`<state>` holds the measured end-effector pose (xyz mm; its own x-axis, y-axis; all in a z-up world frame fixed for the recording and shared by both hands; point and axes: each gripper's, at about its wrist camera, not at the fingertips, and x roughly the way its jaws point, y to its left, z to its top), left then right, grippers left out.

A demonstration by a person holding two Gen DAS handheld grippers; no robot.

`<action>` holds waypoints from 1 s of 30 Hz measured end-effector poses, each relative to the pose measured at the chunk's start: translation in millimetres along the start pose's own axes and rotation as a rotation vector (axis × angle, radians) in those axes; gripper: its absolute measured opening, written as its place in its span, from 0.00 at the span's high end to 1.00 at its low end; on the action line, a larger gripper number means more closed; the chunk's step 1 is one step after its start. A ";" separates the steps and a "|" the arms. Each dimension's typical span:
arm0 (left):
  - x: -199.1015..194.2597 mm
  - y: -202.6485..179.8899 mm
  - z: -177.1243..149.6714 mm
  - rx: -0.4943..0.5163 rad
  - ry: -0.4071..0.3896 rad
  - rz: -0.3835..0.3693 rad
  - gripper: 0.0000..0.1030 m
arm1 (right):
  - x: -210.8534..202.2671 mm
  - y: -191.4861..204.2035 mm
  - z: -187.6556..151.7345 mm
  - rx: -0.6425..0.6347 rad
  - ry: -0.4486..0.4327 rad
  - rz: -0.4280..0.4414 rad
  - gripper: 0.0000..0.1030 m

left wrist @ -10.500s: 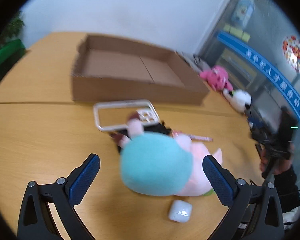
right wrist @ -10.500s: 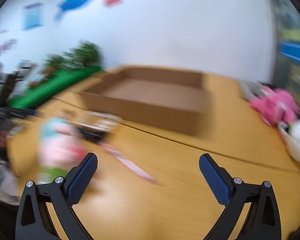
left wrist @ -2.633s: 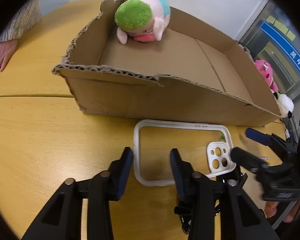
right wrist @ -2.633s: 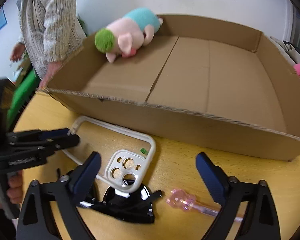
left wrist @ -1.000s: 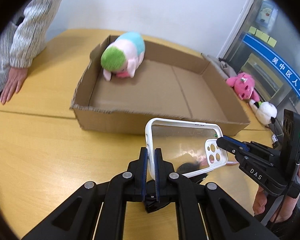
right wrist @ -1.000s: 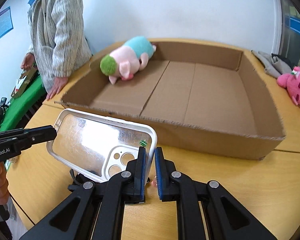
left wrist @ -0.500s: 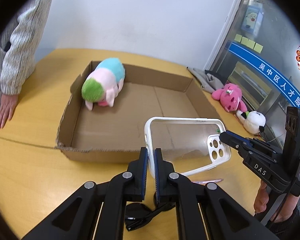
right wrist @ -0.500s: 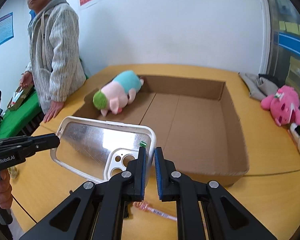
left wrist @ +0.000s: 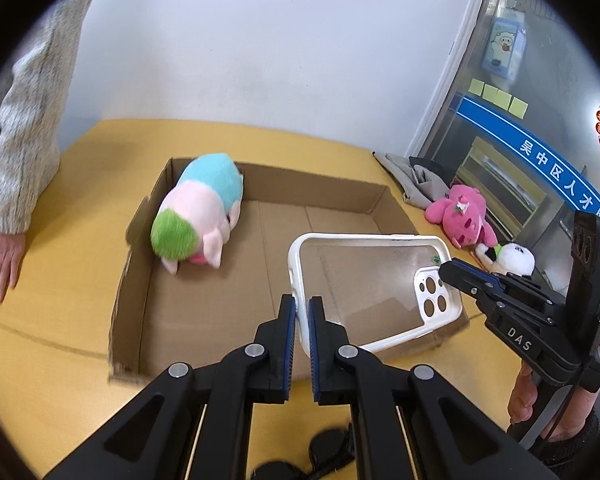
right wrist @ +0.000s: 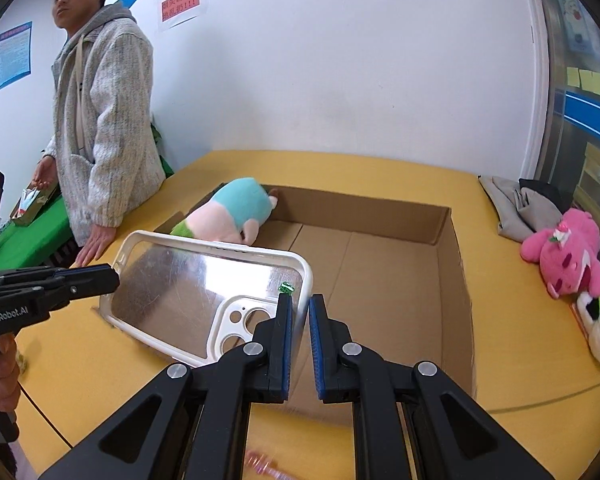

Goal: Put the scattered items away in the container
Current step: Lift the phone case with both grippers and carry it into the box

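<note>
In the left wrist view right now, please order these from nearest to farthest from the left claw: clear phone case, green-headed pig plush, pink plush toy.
1. Clear phone case with white rim: gripped in the left claw.
2. Green-headed pig plush: left, inside the cardboard box.
3. Pink plush toy: far right, on the table.

A bystander leans on the table near a pink plush

left gripper: black frame, blue ribbed pads, silver screws, "GenRobot.AI" lettering | right gripper: same black build, white "DAS" marking, green light at 3 o'clock | bare-skinned hands on the handles
</note>
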<state>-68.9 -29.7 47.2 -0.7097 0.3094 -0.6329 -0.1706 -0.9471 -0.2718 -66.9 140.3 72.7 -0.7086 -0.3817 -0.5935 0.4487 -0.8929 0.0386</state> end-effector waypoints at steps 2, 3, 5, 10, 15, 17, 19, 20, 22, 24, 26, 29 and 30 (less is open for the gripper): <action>10.1 3.3 15.4 0.006 0.001 -0.004 0.95 | 11.8 -6.0 12.2 -0.002 0.009 -0.002 0.91; 16.2 5.2 23.5 0.011 0.001 0.000 0.95 | 17.6 -8.8 18.4 -0.004 0.012 -0.003 0.91; 31.9 11.1 42.4 0.008 0.009 0.000 0.95 | 30.0 -15.4 35.2 -0.005 0.022 0.000 0.91; 70.6 18.1 85.6 0.021 0.030 0.010 0.95 | 72.8 -33.6 73.5 -0.024 0.054 -0.035 0.91; 114.2 25.7 112.6 0.014 0.071 0.022 0.95 | 124.3 -57.5 93.7 0.004 0.119 -0.037 0.90; 132.2 31.7 118.0 0.003 0.091 0.022 0.95 | 144.1 -65.1 97.4 0.007 0.147 -0.043 0.90; 148.6 36.6 120.5 -0.005 0.114 0.025 0.95 | 161.9 -72.2 98.0 0.016 0.175 -0.041 0.90; 155.9 38.4 121.4 -0.007 0.127 0.028 0.95 | 170.4 -75.1 97.9 0.019 0.189 -0.043 0.90; 172.7 43.8 121.3 -0.021 0.156 0.038 0.95 | 186.5 -80.0 96.2 0.030 0.217 -0.040 0.90; 185.3 47.5 121.3 -0.031 0.179 0.038 0.95 | 200.8 -84.2 93.9 0.034 0.242 -0.041 0.90; 197.3 49.9 120.4 -0.032 0.202 0.047 0.95 | 213.7 -88.1 91.5 0.037 0.265 -0.042 0.90; 212.9 51.7 120.8 -0.033 0.229 0.059 0.95 | 229.4 -93.3 88.9 0.044 0.291 -0.047 0.90; 217.0 52.7 121.0 -0.037 0.238 0.063 0.95 | 234.8 -95.5 88.1 0.052 0.301 -0.046 0.90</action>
<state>-314.6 -22.7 -16.8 -0.5366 0.2649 -0.8011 -0.1030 -0.9629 -0.2494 -324.1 114.9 0.6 -0.5310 -0.2594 -0.8067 0.3860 -0.9215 0.0422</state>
